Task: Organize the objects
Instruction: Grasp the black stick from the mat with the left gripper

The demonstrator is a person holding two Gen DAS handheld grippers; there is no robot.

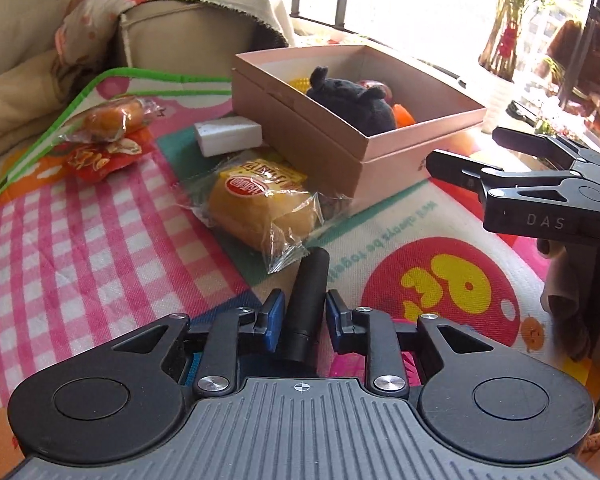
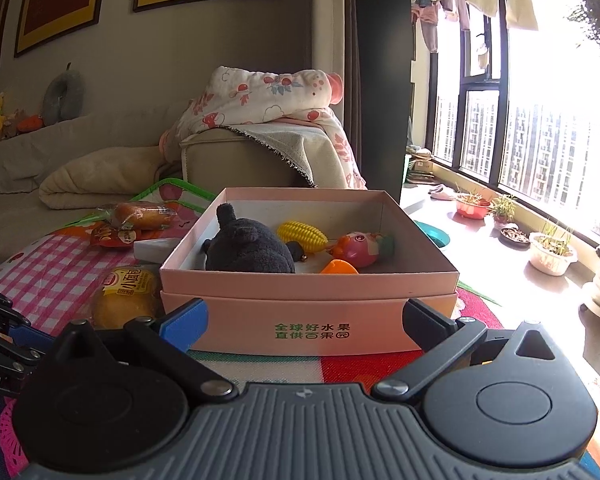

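My left gripper has its blue pads on either side of a black cylinder lying on the colourful mat; small gaps show on both sides. A pink box holds a dark plush toy, a yellow toy corn, a pink toy and an orange piece. A wrapped yellow bun lies left of the box. My right gripper is open and empty in front of the box; it also shows in the left wrist view.
A white block, a wrapped bread roll and a red snack packet lie further left on the mat. A sofa with blankets stands behind. Plant pots line the window sill at the right.
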